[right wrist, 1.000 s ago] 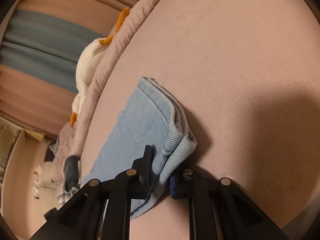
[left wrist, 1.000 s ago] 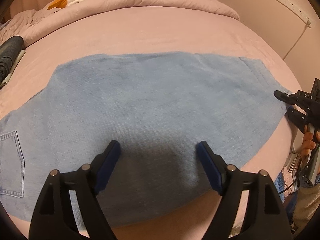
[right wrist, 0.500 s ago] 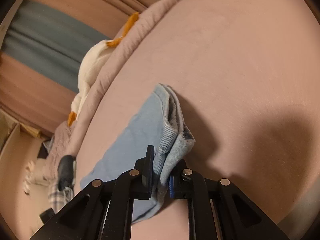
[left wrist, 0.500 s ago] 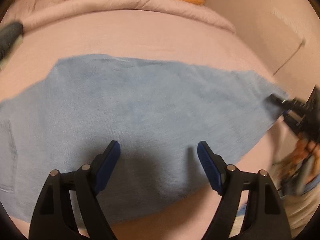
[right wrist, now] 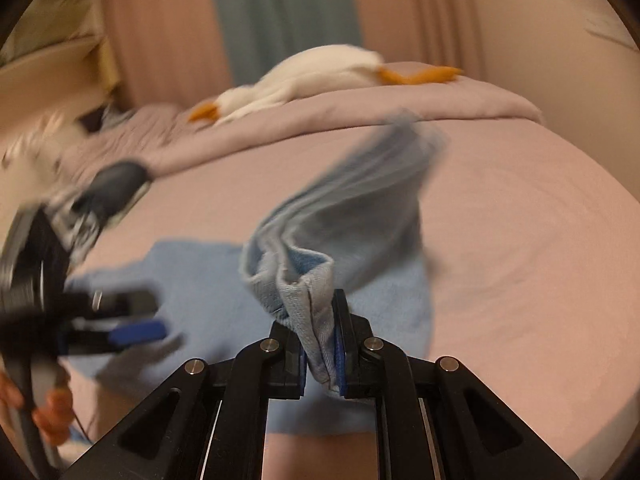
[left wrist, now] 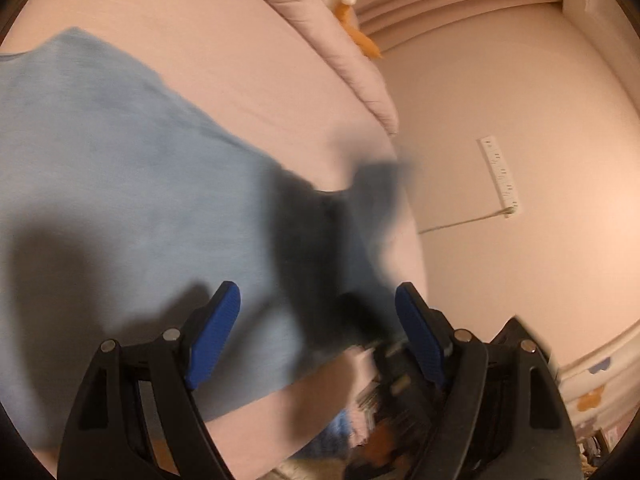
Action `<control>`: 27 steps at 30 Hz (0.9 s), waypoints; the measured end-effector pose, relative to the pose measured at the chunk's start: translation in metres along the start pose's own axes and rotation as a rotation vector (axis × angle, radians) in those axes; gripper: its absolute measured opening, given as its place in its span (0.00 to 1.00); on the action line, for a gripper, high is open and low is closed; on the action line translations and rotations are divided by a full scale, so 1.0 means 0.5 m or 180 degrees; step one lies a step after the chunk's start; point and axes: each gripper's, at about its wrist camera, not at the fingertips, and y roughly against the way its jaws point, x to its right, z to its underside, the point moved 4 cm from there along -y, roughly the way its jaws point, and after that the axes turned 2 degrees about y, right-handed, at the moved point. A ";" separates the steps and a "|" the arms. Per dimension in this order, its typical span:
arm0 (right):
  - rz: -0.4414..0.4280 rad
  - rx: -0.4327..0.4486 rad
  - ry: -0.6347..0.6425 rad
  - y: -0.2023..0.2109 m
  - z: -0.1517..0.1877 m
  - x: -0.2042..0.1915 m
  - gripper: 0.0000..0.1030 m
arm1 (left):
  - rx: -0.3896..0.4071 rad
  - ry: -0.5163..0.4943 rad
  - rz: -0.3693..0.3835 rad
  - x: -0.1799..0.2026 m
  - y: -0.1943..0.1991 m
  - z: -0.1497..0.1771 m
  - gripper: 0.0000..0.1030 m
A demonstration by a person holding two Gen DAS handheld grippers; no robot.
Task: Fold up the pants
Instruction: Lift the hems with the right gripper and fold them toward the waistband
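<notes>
Light blue denim pants [left wrist: 120, 184] lie spread on the pink bed. My left gripper [left wrist: 316, 332] is open and empty, hovering over the pants' near edge. It also shows blurred at the left of the right wrist view [right wrist: 132, 316]. My right gripper [right wrist: 320, 356] is shut on the pants' leg end [right wrist: 312, 304], which is lifted off the bed and hangs in a raised fold [right wrist: 360, 208]. In the left wrist view that lifted end is a dark blur [left wrist: 336, 232] just ahead of the open jaws.
A white plush goose [right wrist: 304, 80] lies on the folded pink duvet [right wrist: 360, 108] at the bed's far end. A dark object [right wrist: 116, 184] sits at the bed's left. A wall with a power strip [left wrist: 500, 172] is at the right. Clutter lies beside the bed [left wrist: 380, 432].
My right gripper has lifted the leg end off the bed and swung it over the pants. My left gripper has swung right toward the lifted end, still open.
</notes>
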 end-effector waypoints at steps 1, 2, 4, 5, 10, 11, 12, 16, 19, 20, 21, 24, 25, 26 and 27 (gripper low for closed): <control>0.0013 -0.0001 0.0120 -0.005 0.006 -0.017 0.12 | 0.0002 0.0033 0.0088 0.001 -0.006 -0.002 0.78; 0.0020 -0.0026 0.0232 -0.014 0.011 -0.035 0.12 | -0.0018 0.0100 0.0209 -0.002 -0.013 -0.005 0.81; -0.0048 -0.0100 0.0340 -0.032 0.021 -0.059 0.12 | -0.0042 0.0297 0.0246 -0.019 -0.027 -0.009 0.81; -0.0065 -0.0152 0.0380 -0.044 0.029 -0.067 0.12 | -0.0066 0.0363 0.0213 -0.029 -0.028 -0.012 0.79; 0.0046 -0.0218 0.0555 -0.070 0.047 -0.078 0.12 | -0.0072 0.0554 0.0146 -0.059 -0.023 -0.027 0.32; 0.0071 -0.0201 0.0595 -0.072 0.044 -0.080 0.12 | -0.0066 0.0537 0.0090 -0.063 -0.019 -0.034 0.10; 0.0098 -0.0189 0.0645 -0.075 0.041 -0.084 0.12 | -0.0048 0.0519 0.0053 -0.065 -0.012 -0.040 0.07; 0.0178 -0.0147 0.0881 -0.087 0.023 -0.119 0.12 | 0.0193 0.0268 -0.0096 -0.047 0.037 -0.049 0.07; 0.0149 -0.0041 0.1110 -0.080 0.010 -0.156 0.12 | 0.0377 0.0091 -0.0251 -0.049 0.090 -0.059 0.07; 0.0119 0.0009 0.1203 -0.081 0.002 -0.175 0.12 | 0.0433 0.0059 -0.0327 -0.055 0.112 -0.063 0.07; 0.0091 0.0038 0.1260 -0.080 0.000 -0.191 0.12 | 0.0461 0.0052 -0.0387 -0.064 0.121 -0.065 0.07; -0.0048 0.0049 0.1408 -0.099 -0.006 -0.241 0.12 | 0.0544 0.0029 -0.0584 -0.091 0.153 -0.069 0.06; -0.0103 0.0023 0.1433 -0.109 -0.006 -0.256 0.12 | 0.0562 0.0008 -0.0647 -0.098 0.159 -0.070 0.05; -0.0147 0.0009 0.1457 -0.116 -0.006 -0.268 0.12 | 0.0578 -0.0014 -0.0725 -0.107 0.168 -0.068 0.05; -0.0187 -0.0007 0.1498 -0.124 -0.004 -0.283 0.12 | 0.0589 -0.0027 -0.0795 -0.115 0.171 -0.066 0.05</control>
